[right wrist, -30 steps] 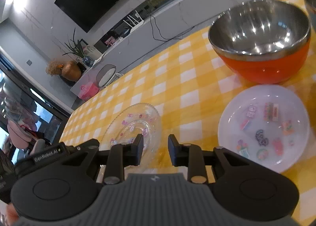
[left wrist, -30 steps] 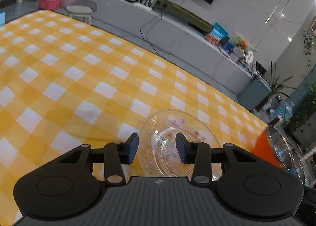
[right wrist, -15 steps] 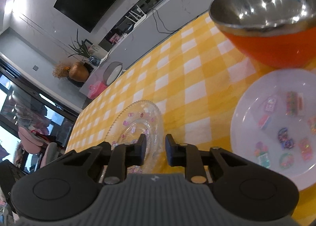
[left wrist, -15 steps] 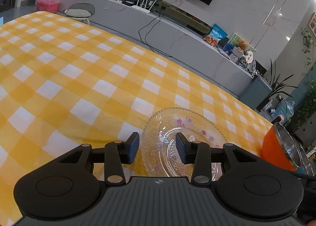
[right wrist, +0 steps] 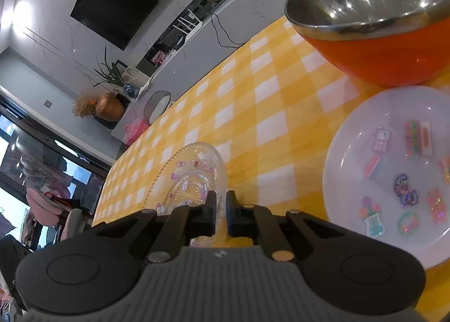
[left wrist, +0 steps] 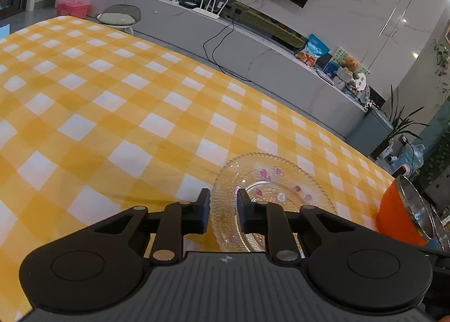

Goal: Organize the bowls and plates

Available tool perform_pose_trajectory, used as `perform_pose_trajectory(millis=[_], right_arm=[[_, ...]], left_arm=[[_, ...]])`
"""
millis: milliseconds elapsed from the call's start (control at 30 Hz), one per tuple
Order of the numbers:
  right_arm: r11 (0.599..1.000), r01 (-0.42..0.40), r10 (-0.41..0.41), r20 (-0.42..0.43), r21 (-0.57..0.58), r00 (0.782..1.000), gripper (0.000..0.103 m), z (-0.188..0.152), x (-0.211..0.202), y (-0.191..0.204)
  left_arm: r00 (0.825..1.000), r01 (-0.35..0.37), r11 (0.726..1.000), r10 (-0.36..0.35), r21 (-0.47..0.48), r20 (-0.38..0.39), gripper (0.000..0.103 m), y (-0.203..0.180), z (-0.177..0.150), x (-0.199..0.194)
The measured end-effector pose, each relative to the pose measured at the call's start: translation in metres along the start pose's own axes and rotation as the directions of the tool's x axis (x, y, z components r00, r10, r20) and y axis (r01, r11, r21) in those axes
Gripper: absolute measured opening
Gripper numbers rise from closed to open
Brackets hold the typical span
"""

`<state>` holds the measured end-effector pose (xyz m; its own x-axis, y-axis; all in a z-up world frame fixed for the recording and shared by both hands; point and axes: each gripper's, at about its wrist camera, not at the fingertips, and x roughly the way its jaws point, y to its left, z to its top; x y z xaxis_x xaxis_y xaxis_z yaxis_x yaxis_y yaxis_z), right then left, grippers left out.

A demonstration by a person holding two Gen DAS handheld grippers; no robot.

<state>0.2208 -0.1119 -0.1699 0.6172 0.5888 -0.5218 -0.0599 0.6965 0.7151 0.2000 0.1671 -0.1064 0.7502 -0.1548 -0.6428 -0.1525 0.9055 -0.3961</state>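
A clear glass plate [left wrist: 271, 198] with a beaded rim and small pink heart prints is lying flat on the yellow-and-white checked tablecloth [left wrist: 118, 114], at lower centre of both views. The left gripper [left wrist: 223, 211] is closing its black, blocky jaws around the plate's near-left rim; the rim is sitting in the narrow gap, and whether the pads are pressing it cannot be told. The right gripper [right wrist: 221, 213] is pinching the plate's right rim with its jaws almost together. At the right of the right wrist view, a smooth white plate [right wrist: 348, 136] carrying colourful stickers is resting just below a round orange bowl [right wrist: 374, 58] with a shiny steel lining.
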Motion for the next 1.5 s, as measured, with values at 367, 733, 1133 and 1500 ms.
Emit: perform_pose_trajectory(millis=[367,733,1133,1500], right_arm=[[1.000,0.015,-0.015,0.000,0.007,1.000,0.004,0.000,-0.002,0.001],[1.000,0.003,-0.003,0.017,-0.009,1.000,0.008,0.003,-0.001,-0.005],[1.000,0.000,0.000,0.025,0.006,1.000,0.004,0.000,-0.003,-0.007],[0.998,0.000,-0.001,0.004,0.063,1.000,0.003,0.001,-0.022,-0.008]], left_arm=[[1.000,0.015,0.999,-0.015,-0.038,-0.014,0.013,0.006,0.001,0.000],[0.998,0.058,0.992,-0.060,-0.112,-0.011,0.016,0.021,0.000,0.003],[0.999,0.037,0.997,-0.037,-0.069,0.001,0.011,0.009,-0.004,-0.002],[0.999,0.038,0.995,-0.040,-0.087,-0.029,0.009,0.002,-0.006,-0.023]])
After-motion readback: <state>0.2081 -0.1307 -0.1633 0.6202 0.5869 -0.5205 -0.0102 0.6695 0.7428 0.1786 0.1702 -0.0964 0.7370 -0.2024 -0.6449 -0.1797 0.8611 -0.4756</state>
